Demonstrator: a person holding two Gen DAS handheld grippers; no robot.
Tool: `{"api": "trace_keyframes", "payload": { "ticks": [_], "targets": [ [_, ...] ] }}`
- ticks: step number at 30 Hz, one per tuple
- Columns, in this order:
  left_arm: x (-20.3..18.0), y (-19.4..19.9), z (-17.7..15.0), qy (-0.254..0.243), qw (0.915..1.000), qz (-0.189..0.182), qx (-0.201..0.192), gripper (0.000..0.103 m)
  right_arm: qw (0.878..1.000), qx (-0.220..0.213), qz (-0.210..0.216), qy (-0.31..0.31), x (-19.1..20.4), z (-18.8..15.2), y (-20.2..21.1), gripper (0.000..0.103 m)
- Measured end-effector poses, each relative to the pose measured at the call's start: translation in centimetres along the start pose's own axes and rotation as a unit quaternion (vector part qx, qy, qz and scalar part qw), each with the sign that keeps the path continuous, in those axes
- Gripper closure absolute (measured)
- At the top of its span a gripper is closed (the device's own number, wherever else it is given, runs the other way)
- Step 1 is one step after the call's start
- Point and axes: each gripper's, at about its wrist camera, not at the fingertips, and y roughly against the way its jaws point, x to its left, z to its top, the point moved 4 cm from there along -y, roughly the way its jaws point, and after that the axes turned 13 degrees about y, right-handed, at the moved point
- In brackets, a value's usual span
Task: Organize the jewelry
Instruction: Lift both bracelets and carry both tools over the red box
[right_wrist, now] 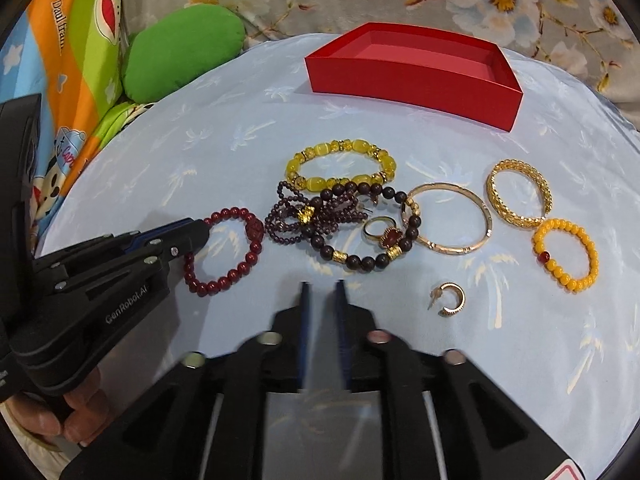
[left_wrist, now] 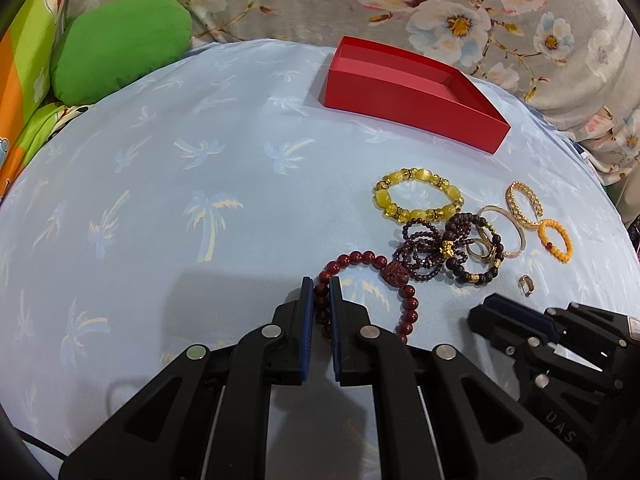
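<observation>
An open red box stands at the far side of the blue cloth. Jewelry lies in a cluster before it: a yellow bead bracelet, dark purple and brown bead strands, a gold bangle, a gold cuff, an orange bead bracelet, a ring and a gold earring. My left gripper is shut on the dark red bead bracelet, which still rests on the cloth. My right gripper is narrowly open and empty, just short of the cluster.
A green cushion and a bright cartoon-print fabric lie at the far left. A grey flowered bedcover rises behind the box. The blue palm-print cloth spreads left of the jewelry.
</observation>
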Motion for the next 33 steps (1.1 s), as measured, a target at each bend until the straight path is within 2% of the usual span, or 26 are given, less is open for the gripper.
{"api": "trace_keyframes", "payload": {
  "ticks": [7, 11, 13, 15, 21, 33],
  "targets": [
    [0.0, 0.0, 0.0, 0.0, 1.0, -0.002, 0.002, 0.095, 1.0, -0.011, 0.002, 0.014, 0.5, 2.1, -0.6, 0.074],
    [-0.1, -0.1, 0.2, 0.001, 1.0, -0.004, 0.004, 0.095, 1.0, -0.009, -0.006, 0.025, 0.4, 2.8, -1.6, 0.078],
    [-0.1, -0.1, 0.2, 0.0, 1.0, -0.003, 0.003, 0.095, 0.999, -0.007, -0.014, 0.032, 0.2, 2.8, -1.8, 0.085],
    [-0.1, -0.1, 0.2, 0.0, 1.0, -0.003, 0.003, 0.095, 0.999, -0.001, -0.019, 0.039, 0.0, 2.7, -2.0, 0.093],
    [-0.1, -0.1, 0.2, 0.0, 1.0, -0.003, 0.004, 0.095, 0.999, 0.001, -0.02, 0.047, 0.1, 1.8, -1.0, 0.095],
    [-1.1, 0.8, -0.4, 0.0, 0.9999, -0.016, 0.004, 0.095, 0.999, -0.023, -0.014, -0.018, -1.8, -1.6, 4.5, 0.095]
  ]
}}
